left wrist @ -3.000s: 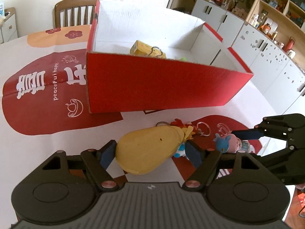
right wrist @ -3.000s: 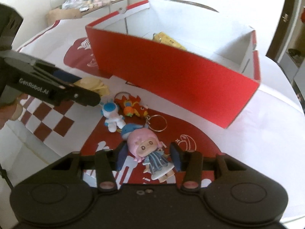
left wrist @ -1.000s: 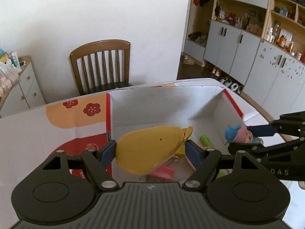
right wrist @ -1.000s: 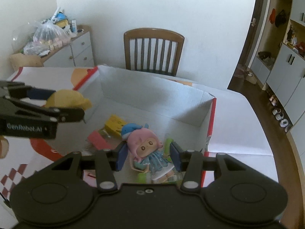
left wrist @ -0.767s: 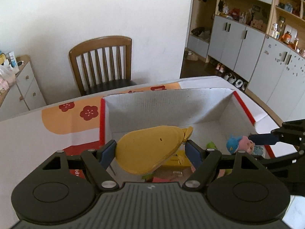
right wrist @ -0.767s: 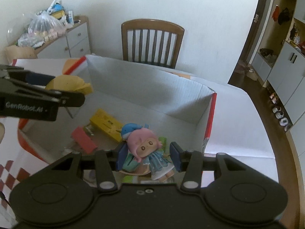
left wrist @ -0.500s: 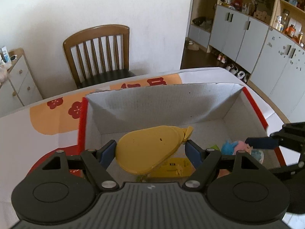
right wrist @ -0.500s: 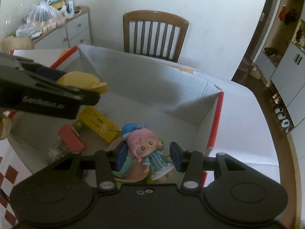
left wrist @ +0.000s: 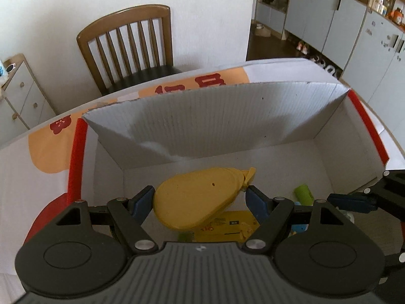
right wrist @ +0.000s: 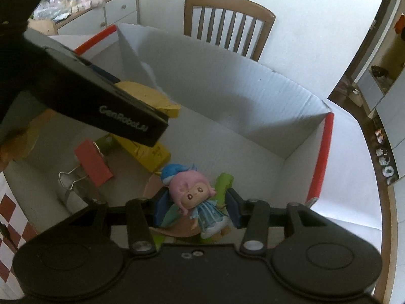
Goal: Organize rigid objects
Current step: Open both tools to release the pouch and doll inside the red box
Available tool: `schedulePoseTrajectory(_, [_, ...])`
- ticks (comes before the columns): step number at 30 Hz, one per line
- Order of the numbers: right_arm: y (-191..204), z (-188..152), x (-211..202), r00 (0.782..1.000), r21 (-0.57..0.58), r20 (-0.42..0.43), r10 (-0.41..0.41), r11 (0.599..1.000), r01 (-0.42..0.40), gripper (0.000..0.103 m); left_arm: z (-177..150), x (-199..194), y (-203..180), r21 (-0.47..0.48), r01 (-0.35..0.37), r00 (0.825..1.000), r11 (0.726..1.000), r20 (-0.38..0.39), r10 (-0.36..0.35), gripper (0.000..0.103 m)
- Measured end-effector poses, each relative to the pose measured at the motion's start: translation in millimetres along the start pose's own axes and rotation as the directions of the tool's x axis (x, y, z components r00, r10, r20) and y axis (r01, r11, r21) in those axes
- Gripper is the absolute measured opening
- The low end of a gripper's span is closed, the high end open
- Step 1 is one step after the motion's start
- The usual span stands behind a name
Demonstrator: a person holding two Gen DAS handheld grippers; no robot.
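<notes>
Box (left wrist: 227,126) far half bare, open from above; near floor crowded, yellow pack (right wrist: 149,152), red clip (right wrist: 93,162), green tube (left wrist: 303,194); left gripper (right wrist: 106,103) overhangs the left side

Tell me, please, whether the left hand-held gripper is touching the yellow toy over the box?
Touching. In the left wrist view both blue fingers of the left hand-held gripper press against the sides of the yellow toy, holding it above the box.
</notes>
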State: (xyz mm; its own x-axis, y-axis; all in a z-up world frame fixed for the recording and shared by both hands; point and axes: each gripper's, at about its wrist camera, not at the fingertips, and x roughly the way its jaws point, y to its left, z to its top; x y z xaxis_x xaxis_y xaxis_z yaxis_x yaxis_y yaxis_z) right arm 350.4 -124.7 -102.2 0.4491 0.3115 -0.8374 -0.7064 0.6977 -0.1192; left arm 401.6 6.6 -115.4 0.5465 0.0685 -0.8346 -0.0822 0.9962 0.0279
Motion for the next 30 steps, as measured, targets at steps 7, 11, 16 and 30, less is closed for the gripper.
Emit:
schedulePoseTrajectory(7, [4,1,4,1.0,-0.003,-0.021,0.009,1.0,-0.009,0.047,0,10,-2,0.006,0.001,0.999,1.0,-0.032,-0.001,0.078])
schedulePoseTrajectory(11, [5,1,3,1.0,0.0,-0.019,0.007,1.0,-0.007,0.049,2,12,-1,0.002,0.002,0.999,1.0,-0.039,-0.002,0.078])
schedulePoseTrajectory(16, [4,4,1,1.0,0.006,-0.008,0.007,1.0,-0.007,0.054,0,9,-2,0.003,0.002,1.0,1.0,-0.03,-0.002,0.078])
schedulePoseTrajectory(30, [4,-3,-31,0.999,0.044,0.049,0.0,0.999,-0.002,0.063,-6,-29,1,-0.01,-0.003,0.998,1.0,0.055,0.003,0.078])
